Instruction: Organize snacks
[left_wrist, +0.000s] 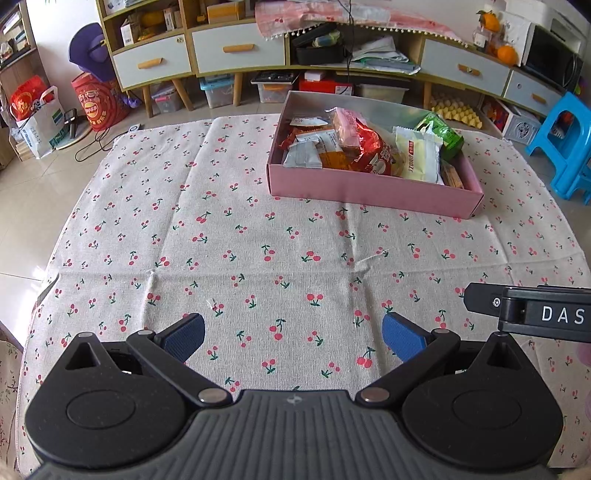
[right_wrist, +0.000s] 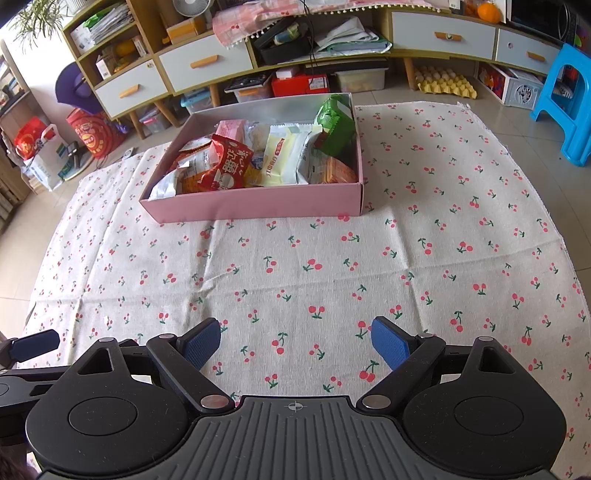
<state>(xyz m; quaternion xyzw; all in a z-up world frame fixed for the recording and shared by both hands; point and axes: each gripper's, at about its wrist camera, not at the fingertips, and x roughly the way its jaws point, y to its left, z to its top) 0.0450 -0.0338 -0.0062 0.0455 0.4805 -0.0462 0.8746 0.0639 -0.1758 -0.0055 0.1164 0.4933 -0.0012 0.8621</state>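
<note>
Snack-filled pink box (right_wrist: 255, 201), cherry-print cloth (right_wrist: 295, 266), cabinet (right_wrist: 207, 62) behind

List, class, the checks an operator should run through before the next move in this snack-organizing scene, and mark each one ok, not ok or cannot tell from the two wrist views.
1. Left hand-held gripper open and holding nothing: ok.
2. Right hand-held gripper open and holding nothing: ok.
3. Pink box sits flat on the cherry-print cloth: ok.
4. All snacks inside the box, none loose on the cloth: ok in both views.
5. Snacks arranged tidily: not ok; the red packet, pale yellow packet and green packet lie piled and overlapping.
6. What lies under the pile: cannot tell.
</note>
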